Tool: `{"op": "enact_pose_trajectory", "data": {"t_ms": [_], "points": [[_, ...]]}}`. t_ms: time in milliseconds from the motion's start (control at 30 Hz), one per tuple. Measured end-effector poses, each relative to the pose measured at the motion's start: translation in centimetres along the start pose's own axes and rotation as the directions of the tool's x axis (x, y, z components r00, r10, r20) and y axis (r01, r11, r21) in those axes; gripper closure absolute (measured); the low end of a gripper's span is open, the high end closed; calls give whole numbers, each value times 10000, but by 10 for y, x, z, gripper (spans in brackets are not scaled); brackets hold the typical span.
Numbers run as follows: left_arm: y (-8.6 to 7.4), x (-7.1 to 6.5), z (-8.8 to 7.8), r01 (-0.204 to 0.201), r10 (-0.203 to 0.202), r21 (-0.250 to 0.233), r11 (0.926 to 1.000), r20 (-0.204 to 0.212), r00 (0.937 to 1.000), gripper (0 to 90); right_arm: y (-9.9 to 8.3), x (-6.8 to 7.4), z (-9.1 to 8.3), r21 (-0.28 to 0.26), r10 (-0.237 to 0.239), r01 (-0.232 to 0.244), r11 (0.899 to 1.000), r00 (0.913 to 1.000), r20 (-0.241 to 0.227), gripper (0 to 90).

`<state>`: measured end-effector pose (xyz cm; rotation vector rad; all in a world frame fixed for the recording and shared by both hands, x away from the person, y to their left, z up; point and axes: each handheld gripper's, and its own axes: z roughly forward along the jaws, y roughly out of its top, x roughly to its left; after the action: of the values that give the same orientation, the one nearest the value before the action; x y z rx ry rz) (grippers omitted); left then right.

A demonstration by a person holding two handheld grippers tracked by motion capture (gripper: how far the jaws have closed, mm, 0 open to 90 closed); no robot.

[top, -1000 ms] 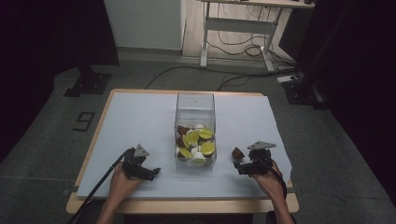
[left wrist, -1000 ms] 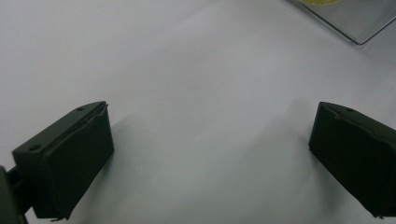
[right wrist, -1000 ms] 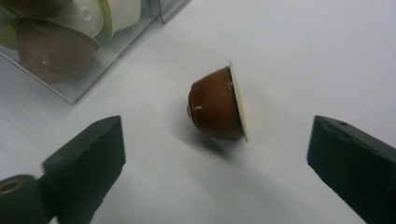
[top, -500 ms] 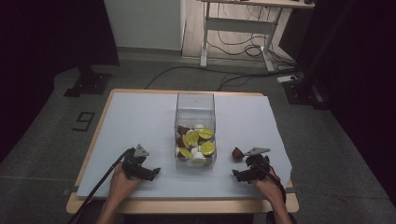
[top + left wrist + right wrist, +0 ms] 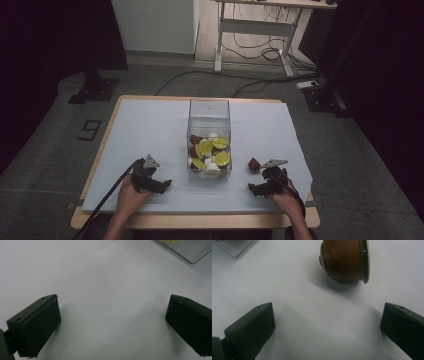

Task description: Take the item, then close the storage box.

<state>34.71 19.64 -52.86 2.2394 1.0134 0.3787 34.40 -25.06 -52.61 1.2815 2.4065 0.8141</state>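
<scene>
Right gripper (image 5: 256, 188) sat on the white mat (image 5: 150, 125) just right of the clear box (image 5: 209, 137), jaws spread wide and holding nothing. In the right gripper view we saw the brown piece (image 5: 345, 260) lying on the mat just ahead of the jaw tips, between their lines but untouched. It looked like half of a brown fruit or toy food, flat face turned sideways; we couldn't tell which exactly. From the high view that brown piece (image 5: 254, 164) lay near the box's right wall, between the box and the gripper's grey plate.

Left gripper (image 5: 161, 185) rested on the mat just left of the box, also spread apart and empty. In the left gripper view we saw bare mat between the jaws, with a corner of the box (image 5: 186, 251) at the top edge.

Progress, as we judged it:
- Box already held a pile of yellow-green slices (image 5: 214, 152), white bits and a few brown pieces, roughly a third full.
- One brown piece was left outside on the mat; we saw no other loose items there.
- If the job was filling the box, it was nearly done: close on the brown piece, lift over the right wall, drop in.
- If it was emptying the box, only one piece was out so far, with most still to go.

Frames alone didn't settle the direction.
</scene>
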Motion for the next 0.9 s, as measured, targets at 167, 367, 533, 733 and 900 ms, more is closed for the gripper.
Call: {"op": "enact_pose_trajectory", "data": {"t_ms": [167,367,533,733,900], "points": [[0,0,0,0,0,-4,10000,-9,10000,0,-1,0,0,-43,-1,1,10000,10000,9,0],[0,0,0,14,-14,-1,10000,-3,10000,0,2,0,0,112,4,-5,9999,10000,42,0],[0,-1,-1,-20,20,9,10000,-87,10000,0,3,1,0,205,27,-29,9998,10000,68,0],[2,-6,-6,-48,48,-89,9999,37,10000,0,4,0,-4,243,17,-22,9997,9998,200,38],[8,-9,-12,112,-86,-437,9990,586,9982,0,5,-2,-13,-123,100,-97,9999,9996,254,40]]}}
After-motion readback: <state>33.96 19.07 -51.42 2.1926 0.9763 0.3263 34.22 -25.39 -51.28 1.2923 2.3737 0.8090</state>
